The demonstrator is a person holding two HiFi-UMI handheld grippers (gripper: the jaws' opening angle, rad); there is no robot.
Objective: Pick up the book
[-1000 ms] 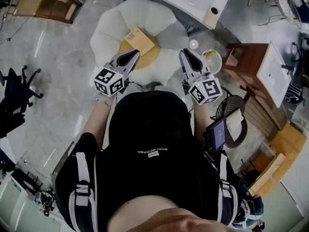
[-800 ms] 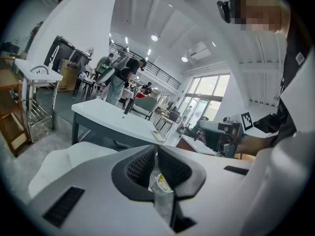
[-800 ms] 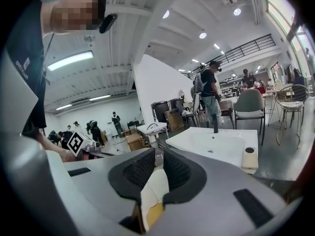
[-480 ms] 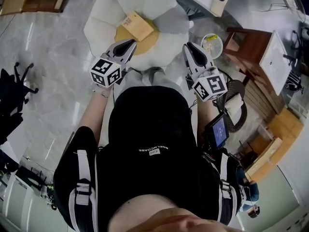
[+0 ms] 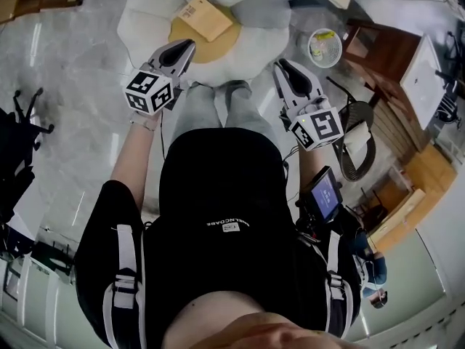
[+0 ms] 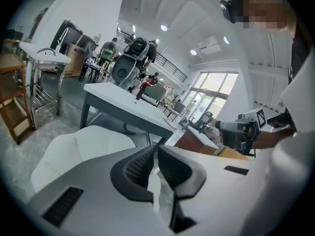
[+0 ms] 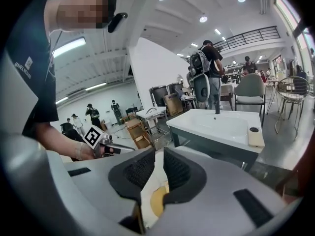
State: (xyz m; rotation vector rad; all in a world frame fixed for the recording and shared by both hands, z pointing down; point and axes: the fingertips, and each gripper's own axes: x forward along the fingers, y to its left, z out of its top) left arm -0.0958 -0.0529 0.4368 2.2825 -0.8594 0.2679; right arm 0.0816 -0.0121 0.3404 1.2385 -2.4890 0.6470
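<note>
**Reaching for the book, no grasp yet**

The book (image 5: 205,18) lies flat and untouched on the yellow centre of a white petal-shaped seat (image 5: 142,20). The left claw (image 5: 182,48) hangs near its front edge, and the right claw (image 5: 283,67) is well off to the side. All 2 are pressed together and empty. The next move likely calls for spreading 1 claw, reaching the book's near edge and pinching it.

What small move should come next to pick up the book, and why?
Probably open the jaws of the left gripper: they are shut and empty, close to the book, which lies flat on the white seat, untouched.
</note>
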